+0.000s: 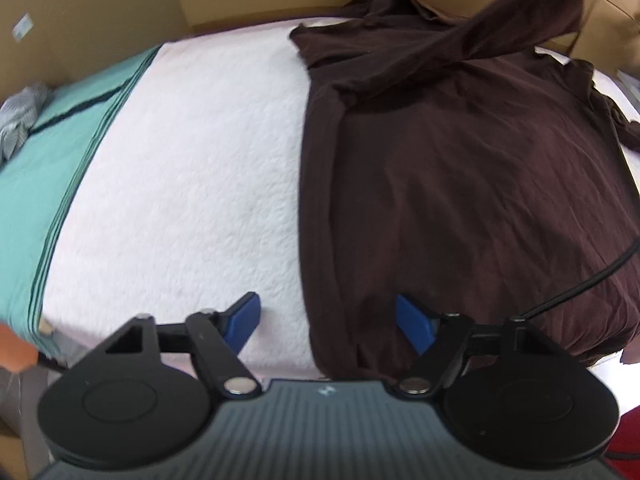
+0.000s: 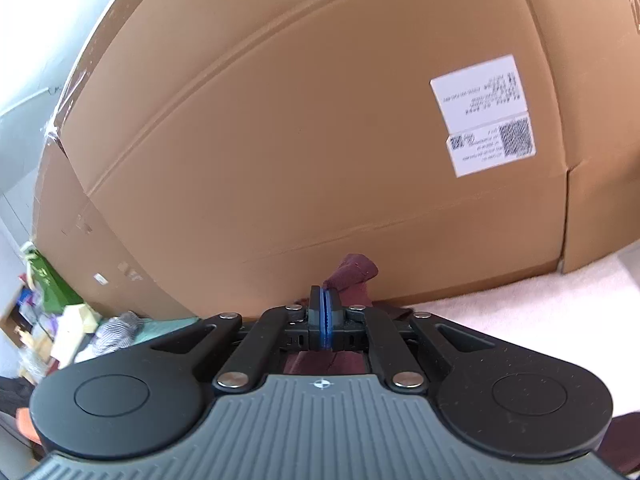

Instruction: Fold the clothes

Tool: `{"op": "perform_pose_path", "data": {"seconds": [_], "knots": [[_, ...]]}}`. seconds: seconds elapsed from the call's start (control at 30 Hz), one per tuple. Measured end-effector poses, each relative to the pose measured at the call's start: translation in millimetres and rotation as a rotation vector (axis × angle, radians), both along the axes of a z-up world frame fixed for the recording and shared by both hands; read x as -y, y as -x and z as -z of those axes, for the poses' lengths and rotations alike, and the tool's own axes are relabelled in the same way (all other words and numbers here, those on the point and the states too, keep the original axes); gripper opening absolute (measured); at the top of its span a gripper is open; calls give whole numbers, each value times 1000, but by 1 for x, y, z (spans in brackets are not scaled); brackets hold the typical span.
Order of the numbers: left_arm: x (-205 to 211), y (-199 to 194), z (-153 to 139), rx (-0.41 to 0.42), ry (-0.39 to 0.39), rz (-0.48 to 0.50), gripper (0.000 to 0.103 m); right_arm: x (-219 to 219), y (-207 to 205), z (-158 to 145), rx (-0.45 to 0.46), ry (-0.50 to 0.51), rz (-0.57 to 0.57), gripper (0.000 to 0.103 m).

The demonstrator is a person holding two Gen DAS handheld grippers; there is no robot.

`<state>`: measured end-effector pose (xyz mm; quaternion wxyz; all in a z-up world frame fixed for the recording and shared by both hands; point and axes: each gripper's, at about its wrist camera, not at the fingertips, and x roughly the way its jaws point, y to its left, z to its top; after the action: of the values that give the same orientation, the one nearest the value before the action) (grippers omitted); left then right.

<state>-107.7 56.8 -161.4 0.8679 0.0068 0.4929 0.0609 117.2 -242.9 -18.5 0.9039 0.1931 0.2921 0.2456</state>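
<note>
A: Dark maroon cotton shirt [image 1: 460, 184] on white quilted bed [image 1: 192, 184], 3 o'clock; soft, light.
B: Left hand-held gripper [image 1: 328, 320] spread over its hem; right hand-held gripper [image 2: 325, 316] pinching a sleeve.

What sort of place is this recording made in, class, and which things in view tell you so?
Probably a home room used for storage: a dark brown garment lies on a white quilted cover, big cardboard boxes stand right behind it, and cluttered household items fill the far corner.
</note>
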Motion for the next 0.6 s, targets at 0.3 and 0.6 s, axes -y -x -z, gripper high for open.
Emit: {"op": "perform_pose_path", "data": {"seconds": [0.3,0.6], "knots": [[3,8,-10,0,56,95,11,35,28,8,103,79,83,1],[25,9,-15,-1,23,162,11,79,67,85,-31,319,167,2]]}}
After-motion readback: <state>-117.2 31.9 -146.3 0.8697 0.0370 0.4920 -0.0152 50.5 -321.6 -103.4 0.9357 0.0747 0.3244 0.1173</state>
